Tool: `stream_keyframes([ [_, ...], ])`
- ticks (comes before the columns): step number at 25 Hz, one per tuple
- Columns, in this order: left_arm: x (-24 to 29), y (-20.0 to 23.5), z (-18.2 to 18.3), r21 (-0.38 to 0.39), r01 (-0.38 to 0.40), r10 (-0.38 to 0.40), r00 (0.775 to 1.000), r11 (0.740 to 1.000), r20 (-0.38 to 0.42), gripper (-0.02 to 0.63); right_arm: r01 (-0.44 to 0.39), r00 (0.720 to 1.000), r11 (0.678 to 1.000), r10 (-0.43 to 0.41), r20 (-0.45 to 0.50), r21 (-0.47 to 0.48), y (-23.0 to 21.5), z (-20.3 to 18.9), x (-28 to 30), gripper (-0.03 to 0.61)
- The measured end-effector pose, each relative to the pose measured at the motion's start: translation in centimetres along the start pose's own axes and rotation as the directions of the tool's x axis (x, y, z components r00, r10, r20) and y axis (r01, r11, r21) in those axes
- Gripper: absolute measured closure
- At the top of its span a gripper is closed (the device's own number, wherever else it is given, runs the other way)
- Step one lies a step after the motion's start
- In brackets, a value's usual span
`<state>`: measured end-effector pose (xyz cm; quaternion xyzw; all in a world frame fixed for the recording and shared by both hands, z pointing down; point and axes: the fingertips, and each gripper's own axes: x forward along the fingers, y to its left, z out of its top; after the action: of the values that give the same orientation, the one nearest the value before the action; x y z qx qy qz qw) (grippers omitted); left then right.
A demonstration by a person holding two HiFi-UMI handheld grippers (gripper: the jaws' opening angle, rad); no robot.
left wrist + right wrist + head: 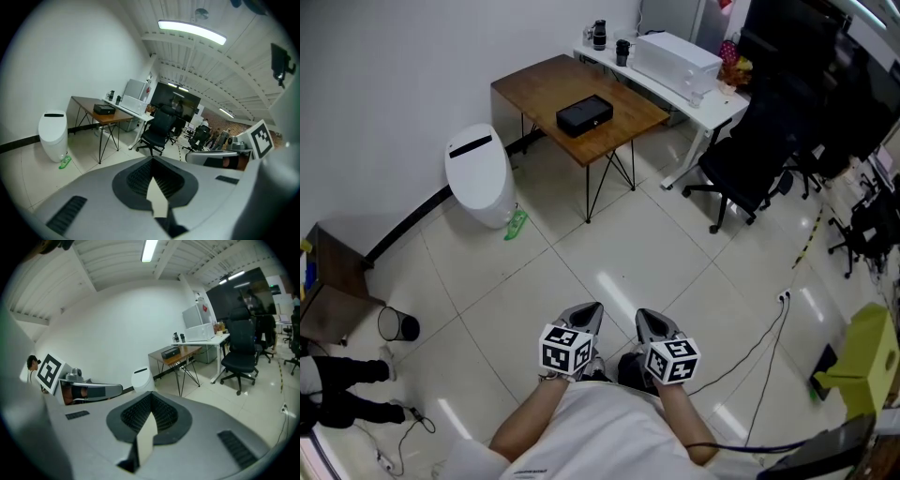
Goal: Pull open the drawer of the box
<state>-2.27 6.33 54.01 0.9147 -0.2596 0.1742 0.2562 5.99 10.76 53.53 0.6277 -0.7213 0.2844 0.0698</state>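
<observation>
The black box lies on a brown wooden table across the room; it also shows small in the left gripper view and the right gripper view. Its drawer cannot be made out at this distance. Both grippers are held close to the person's body, far from the table. My left gripper has its jaws together with nothing between them, as seen in its own view. My right gripper is likewise shut and holds nothing.
A white rounded bin stands left of the table, with a green bottle on the floor beside it. A white desk with a white machine and a black office chair stand to the right. A cable runs over the tiles.
</observation>
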Motion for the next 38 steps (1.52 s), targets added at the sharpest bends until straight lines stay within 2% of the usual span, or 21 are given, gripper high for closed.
stream_keyframes([
  [4,0.9,1.3,0.6,-0.023,-0.032,0.032,0.999,0.999,0.001,0.612,-0.011,1.000,1.000,0.011,-0.013,-0.006,-0.8,0.8,1.6,0.591],
  [9,2.9,3.6,2.4,-0.040,-0.083,0.084,0.996,0.996,0.020,0.612,-0.064,0.998,0.997,0.063,-0.018,-0.031,-1.9,3.1,5.2,0.591],
  [19,9.1,7.3,9.7,-0.048,-0.172,0.175,0.981,0.984,0.081,0.612,-0.165,0.986,0.983,0.165,-0.013,-0.073,-6.0,10.8,13.1,0.591],
  [25,14.1,8.5,13.0,-0.036,-0.195,0.197,0.978,0.980,0.073,0.612,-0.189,0.982,0.980,0.189,-0.008,-0.069,-9.9,14.5,16.6,0.591],
  [38,21.9,9.5,17.7,-0.055,-0.223,0.228,0.969,0.973,0.092,0.612,-0.244,0.969,0.963,0.238,-0.063,-0.112,-15.7,18.8,22.0,0.591],
])
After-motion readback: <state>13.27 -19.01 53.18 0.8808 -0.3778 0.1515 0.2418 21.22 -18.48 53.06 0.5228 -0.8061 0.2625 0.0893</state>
